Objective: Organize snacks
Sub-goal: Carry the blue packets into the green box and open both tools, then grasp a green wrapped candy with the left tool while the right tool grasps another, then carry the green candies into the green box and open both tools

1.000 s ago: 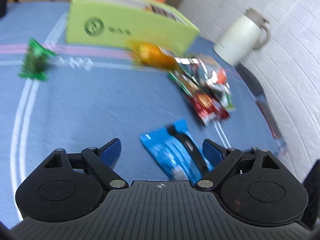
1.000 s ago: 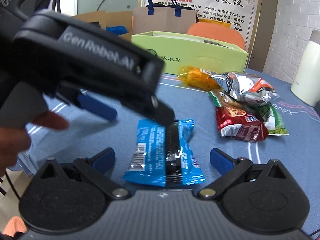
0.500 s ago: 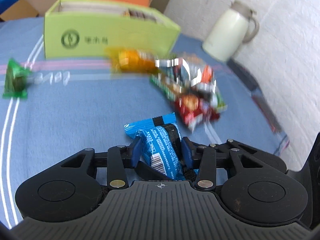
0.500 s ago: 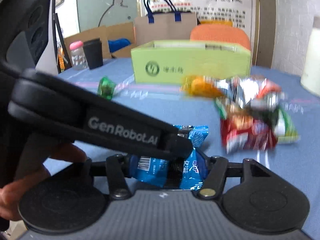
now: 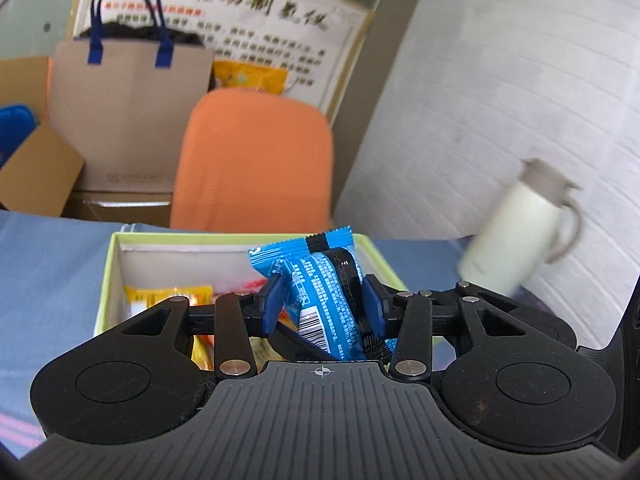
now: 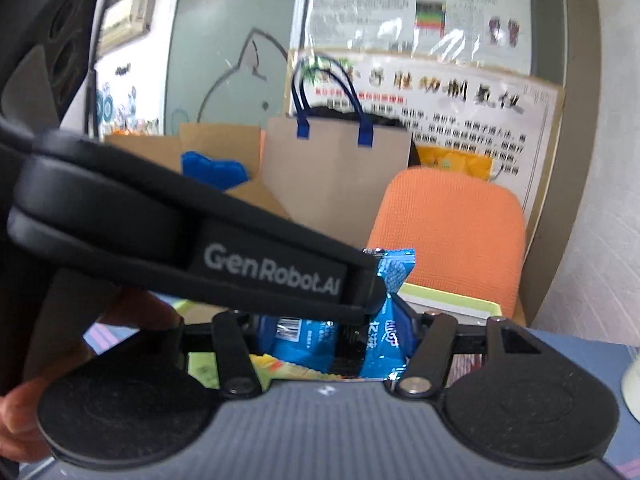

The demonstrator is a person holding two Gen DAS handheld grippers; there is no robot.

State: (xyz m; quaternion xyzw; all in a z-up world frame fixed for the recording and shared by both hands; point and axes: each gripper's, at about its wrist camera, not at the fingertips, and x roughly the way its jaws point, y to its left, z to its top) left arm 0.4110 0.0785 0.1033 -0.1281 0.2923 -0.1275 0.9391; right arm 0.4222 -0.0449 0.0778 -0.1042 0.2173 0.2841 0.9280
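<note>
**Inspector A:** Left gripper point(image 5: 322, 304)?

**Inspector B:** Its blue pads pinch the blue snack packet point(image 5: 320, 292) from both sides at frame centre, above the open green box point(image 5: 105, 280) holding a yellow packet point(image 5: 168, 295).

**Inspector A:** Right gripper point(image 6: 334, 334)?

**Inspector B:** Its jaws have just eased open slightly. They bracket that packet at lower centre; one pad is hidden, so contact cannot be confirmed. The left gripper's body crosses the frame.

**Inspector A:** Surroundings?

**Inspector B:** Orange chair point(image 5: 256, 160) behind; white jug point(image 5: 516, 236) at right.
</note>
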